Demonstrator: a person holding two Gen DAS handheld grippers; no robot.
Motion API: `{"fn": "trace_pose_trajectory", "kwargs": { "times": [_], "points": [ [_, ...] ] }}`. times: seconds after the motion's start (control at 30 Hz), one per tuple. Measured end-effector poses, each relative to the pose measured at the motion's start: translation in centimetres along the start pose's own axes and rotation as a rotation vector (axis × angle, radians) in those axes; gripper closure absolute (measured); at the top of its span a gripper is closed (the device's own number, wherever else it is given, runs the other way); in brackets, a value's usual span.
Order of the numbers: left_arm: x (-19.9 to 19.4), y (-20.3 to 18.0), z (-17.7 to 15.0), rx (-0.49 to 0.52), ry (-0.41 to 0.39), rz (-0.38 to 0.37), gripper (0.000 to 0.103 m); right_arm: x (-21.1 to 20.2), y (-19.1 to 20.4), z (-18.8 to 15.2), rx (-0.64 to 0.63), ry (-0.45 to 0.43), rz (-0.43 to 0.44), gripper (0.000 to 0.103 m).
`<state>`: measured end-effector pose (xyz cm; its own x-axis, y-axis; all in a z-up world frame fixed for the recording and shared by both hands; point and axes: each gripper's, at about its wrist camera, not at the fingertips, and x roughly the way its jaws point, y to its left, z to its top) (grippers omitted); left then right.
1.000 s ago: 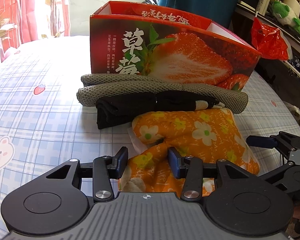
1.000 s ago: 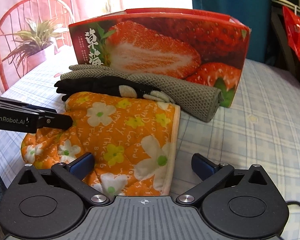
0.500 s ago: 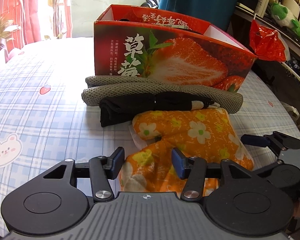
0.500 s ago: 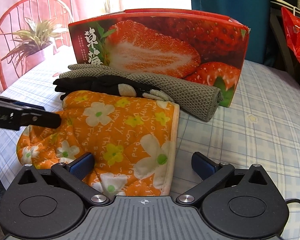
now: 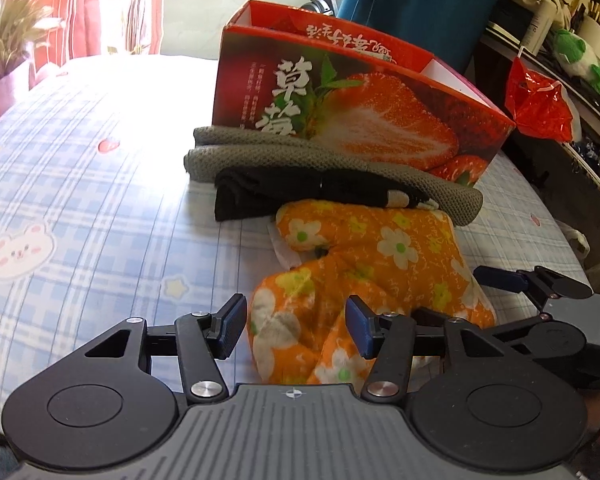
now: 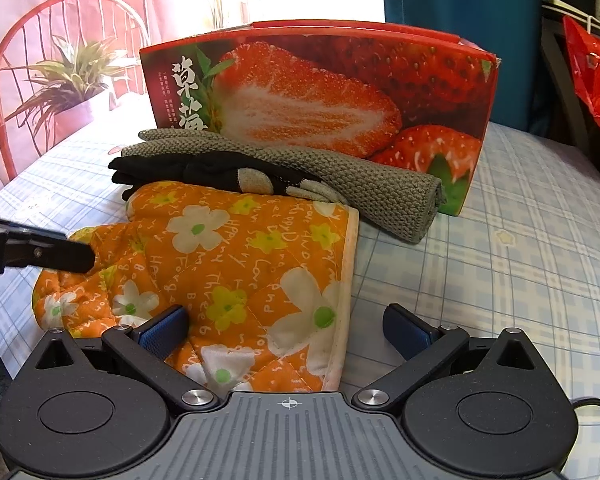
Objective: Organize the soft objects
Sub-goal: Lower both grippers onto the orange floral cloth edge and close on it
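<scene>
An orange floral oven mitt (image 5: 380, 256) (image 6: 236, 264) lies on the checked tablecloth. Behind it are a black glove (image 5: 284, 192) (image 6: 188, 170) and a rolled grey knitted cloth (image 5: 340, 160) (image 6: 380, 188), both against an open strawberry box (image 5: 380, 112) (image 6: 320, 92). My left gripper (image 5: 296, 328) straddles the mitt's near tip. Its jaws are opening and the left pad stands clear of the fabric. Its finger (image 6: 40, 254) shows in the right wrist view. My right gripper (image 6: 286, 330) stands wide open over the mitt's cuff.
A red plastic bag (image 5: 540, 104) and a green plush toy (image 5: 588, 64) sit on shelving at the right. A potted plant (image 6: 72, 84) and a red chair (image 6: 28, 40) stand beyond the table's far left. Checked cloth (image 5: 80, 200) stretches left of the mitt.
The left gripper's jaws have widened around the mitt's tip, and that gripper has drifted a little to the left. The right gripper has not moved.
</scene>
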<state>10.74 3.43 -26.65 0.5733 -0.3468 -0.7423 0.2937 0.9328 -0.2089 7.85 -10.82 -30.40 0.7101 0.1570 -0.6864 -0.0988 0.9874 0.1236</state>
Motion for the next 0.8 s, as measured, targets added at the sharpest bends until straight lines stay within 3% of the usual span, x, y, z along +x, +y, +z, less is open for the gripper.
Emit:
{"fn": "trace_pose_trajectory", "kwargs": {
  "times": [0.57, 0.8],
  "points": [
    [1.2, -0.1, -0.4, 0.006, 0.037, -0.009, 0.041, -0.2, 0.2, -0.1, -0.017, 0.000, 0.003, 0.002],
    [1.2, -0.1, -0.4, 0.010, 0.035, -0.006, 0.044, -0.9, 1.3, -0.1, -0.056, -0.010, 0.037, 0.027]
  ]
}}
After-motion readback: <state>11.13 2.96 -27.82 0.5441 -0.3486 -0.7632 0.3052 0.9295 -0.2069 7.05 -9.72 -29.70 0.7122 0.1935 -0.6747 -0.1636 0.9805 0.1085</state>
